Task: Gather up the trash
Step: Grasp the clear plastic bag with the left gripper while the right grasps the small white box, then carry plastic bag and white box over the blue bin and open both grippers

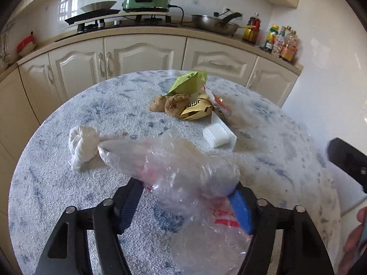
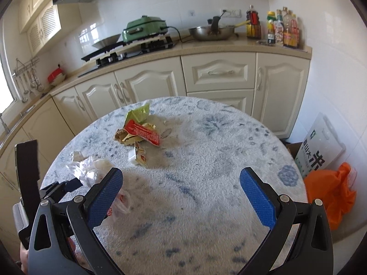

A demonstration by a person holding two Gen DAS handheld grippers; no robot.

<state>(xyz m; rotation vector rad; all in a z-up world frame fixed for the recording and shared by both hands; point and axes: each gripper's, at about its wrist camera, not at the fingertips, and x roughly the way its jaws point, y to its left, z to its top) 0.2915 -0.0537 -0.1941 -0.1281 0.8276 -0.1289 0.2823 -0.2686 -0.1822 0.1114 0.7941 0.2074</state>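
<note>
A clear plastic bag (image 1: 183,169) with red print lies between the fingers of my left gripper (image 1: 188,194), whose jaws stand wide apart around it; the bag also shows in the right wrist view (image 2: 91,169). A knotted white bag (image 1: 81,146) lies just beyond. A trash pile sits mid-table: green wrapper (image 1: 189,82), two brown lumps (image 1: 170,104), yellow wrapper (image 1: 197,111), white box (image 1: 218,135). In the right wrist view the pile (image 2: 140,133) shows a red wrapper. My right gripper (image 2: 181,190) is open and empty above the table.
The round table has a blue-and-white speckled cloth (image 2: 206,160). Cream cabinets (image 2: 220,73) and a counter with stove, green cooker (image 2: 144,28), pan and bottles stand behind. An orange bag (image 2: 330,194) and a rice sack (image 2: 318,146) lie on the floor at right.
</note>
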